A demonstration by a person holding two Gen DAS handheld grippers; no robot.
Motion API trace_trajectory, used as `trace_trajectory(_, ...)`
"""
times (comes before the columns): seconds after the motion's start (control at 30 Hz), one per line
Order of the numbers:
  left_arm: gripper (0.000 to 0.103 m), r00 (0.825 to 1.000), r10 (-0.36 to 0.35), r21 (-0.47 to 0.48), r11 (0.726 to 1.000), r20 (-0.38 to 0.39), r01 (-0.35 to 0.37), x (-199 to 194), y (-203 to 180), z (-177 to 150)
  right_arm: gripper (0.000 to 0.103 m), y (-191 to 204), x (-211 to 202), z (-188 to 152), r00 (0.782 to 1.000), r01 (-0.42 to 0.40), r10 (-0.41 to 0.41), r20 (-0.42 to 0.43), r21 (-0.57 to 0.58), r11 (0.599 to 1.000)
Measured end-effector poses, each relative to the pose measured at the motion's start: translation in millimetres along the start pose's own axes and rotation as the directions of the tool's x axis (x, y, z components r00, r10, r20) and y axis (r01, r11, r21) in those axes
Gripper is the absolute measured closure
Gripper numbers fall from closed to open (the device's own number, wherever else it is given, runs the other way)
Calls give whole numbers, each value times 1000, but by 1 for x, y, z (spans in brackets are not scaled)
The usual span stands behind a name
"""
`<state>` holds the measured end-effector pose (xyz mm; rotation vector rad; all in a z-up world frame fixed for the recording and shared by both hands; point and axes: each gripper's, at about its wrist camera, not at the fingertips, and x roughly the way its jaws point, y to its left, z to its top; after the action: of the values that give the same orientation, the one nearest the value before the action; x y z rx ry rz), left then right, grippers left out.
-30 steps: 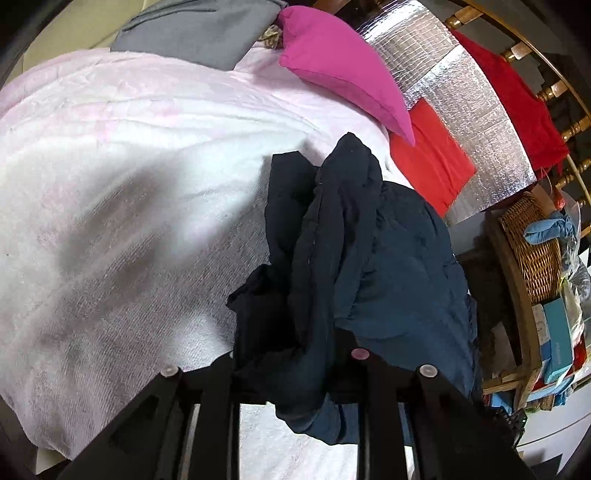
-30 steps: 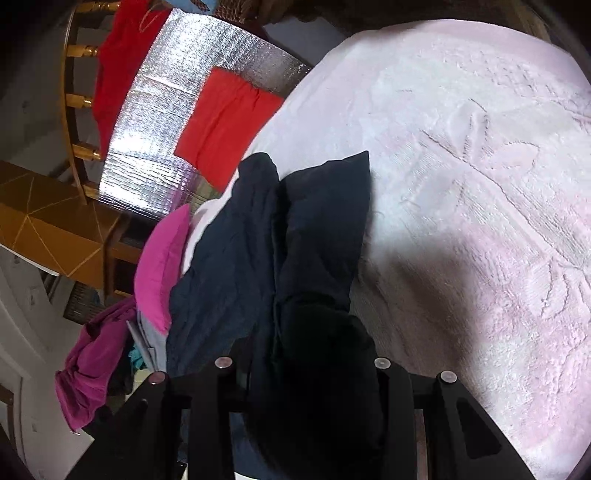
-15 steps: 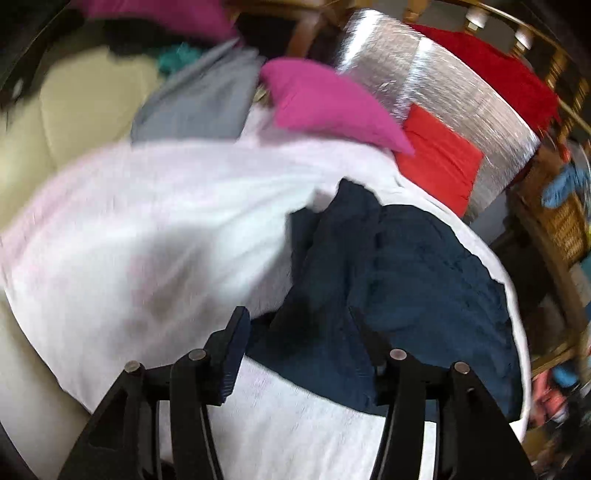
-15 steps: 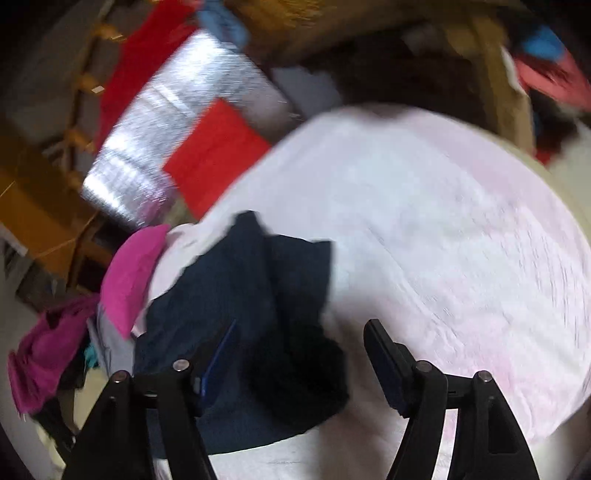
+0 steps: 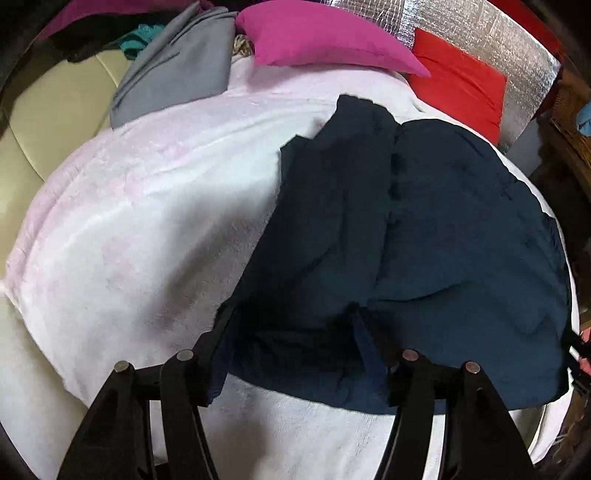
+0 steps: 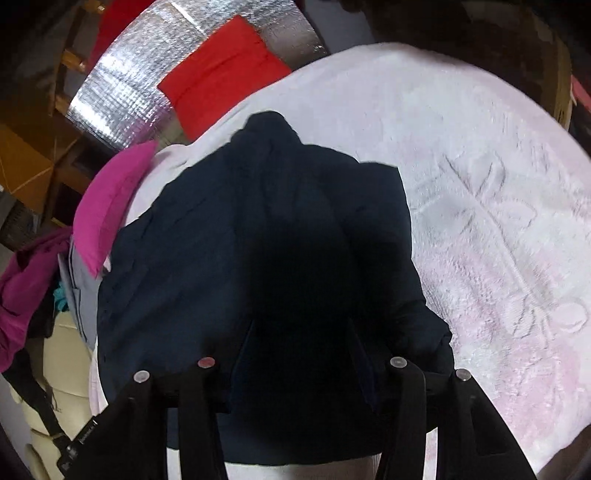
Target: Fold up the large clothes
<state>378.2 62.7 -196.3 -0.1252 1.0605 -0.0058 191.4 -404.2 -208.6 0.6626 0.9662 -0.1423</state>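
1. Pale pink blanket is covering the work surface, spreading ahead and to the left of the left gripper; in the right wrist view the blanket is showing an embossed flower pattern ahead-right of the right gripper.
2. Cream cushion is showing past the blanket's far-left edge.
3. Room clutter: grey cloth and magenta pillow are lying at the far edge ahead; red cloth is lying on silver foil mat ahead-right; wooden furniture is sitting at the far right, dim.
4. Navy garment is lying bunched and part-folded on the blanket, directly ahead of both grippers, its near edge sitting between the fingers in each view.
5. Left gripper: fingers are standing wide apart, garment hem lying between them, not pinched.
6. Right gripper: fingers are also spread wide, over the dark fabric, nothing clamped.
7. Versus one second ago: both grippers were clamped on the garment, which was hanging lifted in a vertical bunch; now it is lying released and flatter on the blanket.
8. Versus half a second ago: jaws were already apart; views are now sharper and sitting closer over the garment.
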Motion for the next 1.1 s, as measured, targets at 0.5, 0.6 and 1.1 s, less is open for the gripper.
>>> trace_trajectory(0.5,13,883,5,182,978,470,-102,-229,-45,-52,20,78,-167,-81,971,141,-60,233,-347,927)
trace_trajectory(0.6,9,856,-40,188,980,515,-67,-262,-47,-62,18,92,-201,-108,959,168,-54,280,-401,900)
trace_trajectory(1.1,3,769,-16,220,962,638,-163,-346,-61,-135,13,103,-298,-181,899,226,-44,436,-376,899)
